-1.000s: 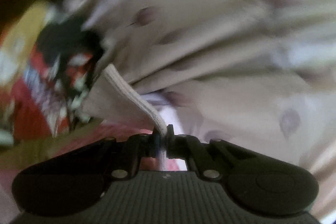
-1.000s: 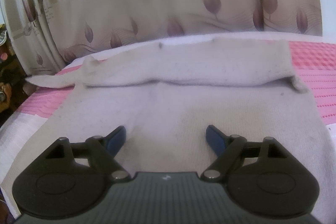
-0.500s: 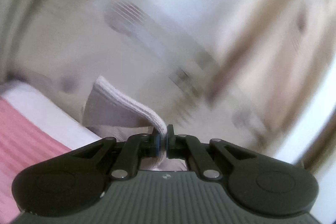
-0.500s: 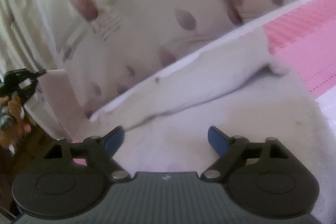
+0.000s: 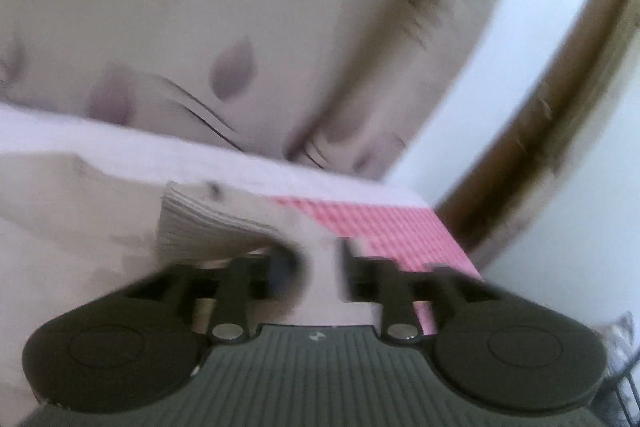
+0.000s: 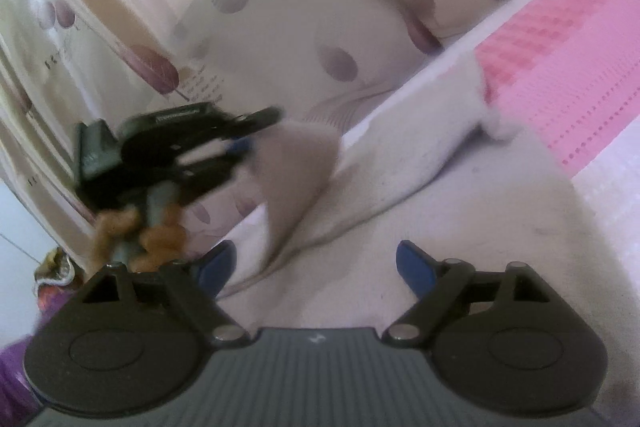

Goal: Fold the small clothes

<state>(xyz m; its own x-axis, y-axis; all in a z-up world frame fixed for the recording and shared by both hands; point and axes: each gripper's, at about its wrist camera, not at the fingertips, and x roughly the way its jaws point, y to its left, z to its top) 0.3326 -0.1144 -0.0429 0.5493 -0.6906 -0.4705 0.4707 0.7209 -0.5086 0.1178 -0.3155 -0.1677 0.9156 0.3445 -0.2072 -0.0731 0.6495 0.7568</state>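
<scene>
Left gripper (image 5: 316, 263): fingers parted by a narrow gap, blurred with motion; the ribbed cuff (image 5: 208, 227) of the cream garment (image 6: 400, 247) lies just beside its left finger, whether touching cannot be told. Half a second ago the same gripper was clamped on that cuff; the cuff is now released. From the right wrist view, this gripper (image 6: 240, 139) hangs above the garment's far left edge, a raised flap of cloth (image 6: 296, 163) just beside its tips.

Right gripper (image 6: 314, 263): blue-padded fingers spread wide, holding nothing, hovering over the garment's near portion, as wide as a second ago.

Garment: spread on the pink checked cover (image 6: 568, 59) of the surface, far edge folded over in a long band. Leaf-print curtain (image 5: 200, 27) behind.
</scene>
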